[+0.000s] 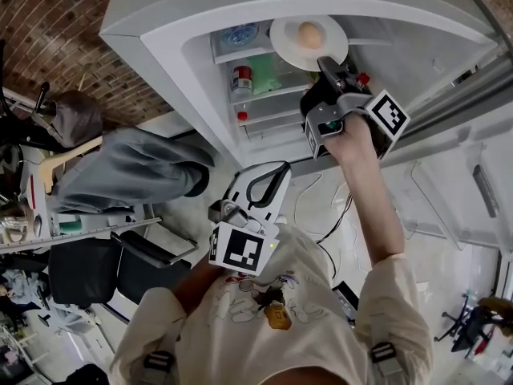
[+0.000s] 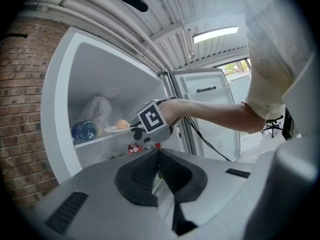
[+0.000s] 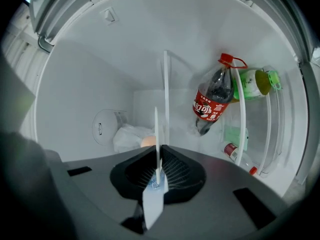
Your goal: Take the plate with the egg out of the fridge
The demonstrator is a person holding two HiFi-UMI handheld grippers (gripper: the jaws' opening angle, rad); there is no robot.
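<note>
White plate (image 1: 309,42) with the egg (image 1: 309,33) is at the top shelf of the fridge (image 1: 160,22), and the right gripper (image 1: 327,69) reaches its rim. In the left gripper view, the left gripper (image 2: 159,166) has its jaws together, with nothing between them. In the right gripper view, the jaws pinch the plate's rim.

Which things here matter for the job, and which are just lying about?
Job: plate, rim clamped in right gripper; egg on it; open fridge.
Lying about: cola bottle, blue bottle, white bag; left gripper, shut and empty.
</note>
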